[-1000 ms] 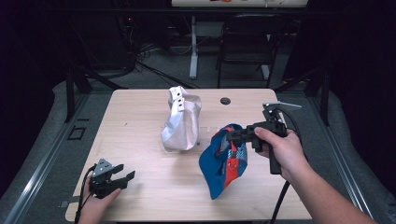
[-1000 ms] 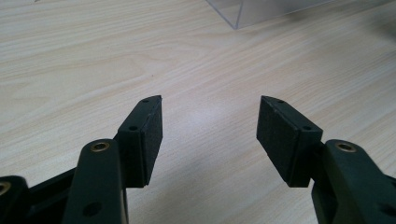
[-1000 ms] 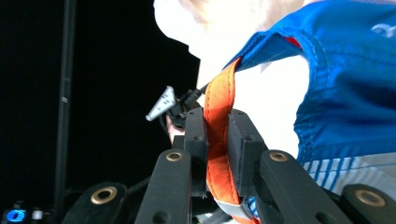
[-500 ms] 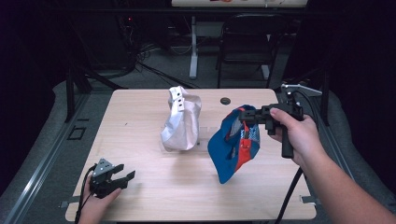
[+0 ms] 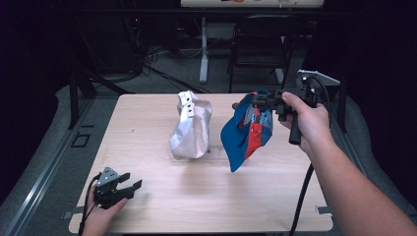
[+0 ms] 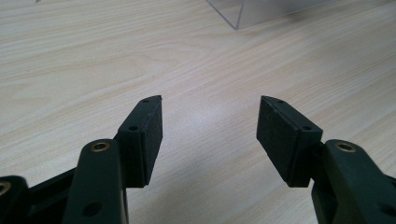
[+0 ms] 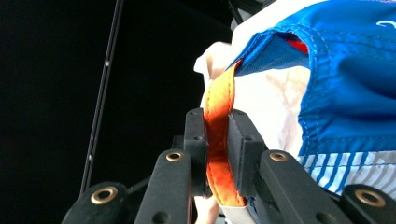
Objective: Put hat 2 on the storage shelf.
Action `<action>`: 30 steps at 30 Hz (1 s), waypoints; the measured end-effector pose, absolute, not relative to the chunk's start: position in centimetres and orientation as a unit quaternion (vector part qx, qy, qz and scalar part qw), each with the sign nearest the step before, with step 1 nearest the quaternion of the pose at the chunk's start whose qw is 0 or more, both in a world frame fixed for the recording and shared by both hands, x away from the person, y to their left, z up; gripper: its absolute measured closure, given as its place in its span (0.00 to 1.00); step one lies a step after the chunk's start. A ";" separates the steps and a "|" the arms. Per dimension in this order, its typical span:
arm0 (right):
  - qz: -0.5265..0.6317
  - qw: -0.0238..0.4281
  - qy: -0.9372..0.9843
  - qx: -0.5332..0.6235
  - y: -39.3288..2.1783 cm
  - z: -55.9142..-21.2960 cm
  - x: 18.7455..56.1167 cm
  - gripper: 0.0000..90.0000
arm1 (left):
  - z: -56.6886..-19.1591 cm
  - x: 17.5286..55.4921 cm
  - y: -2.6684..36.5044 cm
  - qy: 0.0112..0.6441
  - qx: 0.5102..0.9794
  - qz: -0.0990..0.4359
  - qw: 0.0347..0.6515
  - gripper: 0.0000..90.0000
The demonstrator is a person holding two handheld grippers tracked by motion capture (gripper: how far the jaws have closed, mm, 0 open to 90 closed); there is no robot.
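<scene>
A blue, red and white fabric bag hangs in the air over the right half of the table. My right gripper is shut on its orange strap, which runs up between the two pads into the blue cloth. A silver-white crumpled bag stands upright at the table's middle, just left of the hanging bag. My left gripper rests at the near left corner of the table, open, with bare wood between its fingertips.
The light wooden table has a small dark round object near its far edge. A clear plastic piece lies on the wood ahead of the left gripper. Behind the table stand a chair and a stand leg.
My right hand has lifted the blue bag up off the table and carried it toward the far right. The left gripper and the silver bag have stayed in place.
</scene>
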State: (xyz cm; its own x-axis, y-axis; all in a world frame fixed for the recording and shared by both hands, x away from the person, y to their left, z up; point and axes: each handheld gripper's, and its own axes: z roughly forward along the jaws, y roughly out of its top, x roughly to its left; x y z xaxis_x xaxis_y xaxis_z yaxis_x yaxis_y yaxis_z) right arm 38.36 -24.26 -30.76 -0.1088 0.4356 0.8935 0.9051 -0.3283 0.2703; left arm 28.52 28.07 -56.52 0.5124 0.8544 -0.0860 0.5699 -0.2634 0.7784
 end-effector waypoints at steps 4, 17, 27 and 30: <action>-0.527 0.222 -0.519 -0.635 -24.3 -30.8 39.2 0.88 | -56.5 28.5 28.1 0.460 0.778 0.176 0.391 0.46; -0.548 0.202 -0.485 -0.651 -24.4 -30.9 41.3 0.88 | -56.5 28.6 28.1 0.460 0.778 0.175 0.390 0.46; -0.543 0.188 -0.469 -0.671 -24.6 -31.8 42.5 0.88 | -56.5 28.7 28.0 0.458 0.779 0.175 0.392 0.46; -0.543 0.186 -0.466 -0.674 -24.6 -32.1 42.6 0.88 | -56.5 28.7 28.1 0.459 0.778 0.175 0.392 0.46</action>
State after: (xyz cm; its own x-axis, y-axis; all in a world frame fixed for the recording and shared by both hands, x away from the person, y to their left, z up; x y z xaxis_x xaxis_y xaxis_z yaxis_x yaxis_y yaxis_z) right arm 42.64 -24.61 -32.12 -0.0234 0.4259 0.9045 0.8294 -0.4968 0.2554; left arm 28.66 28.07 -56.47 0.5173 0.8513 -0.0873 0.5768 -0.2714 0.7705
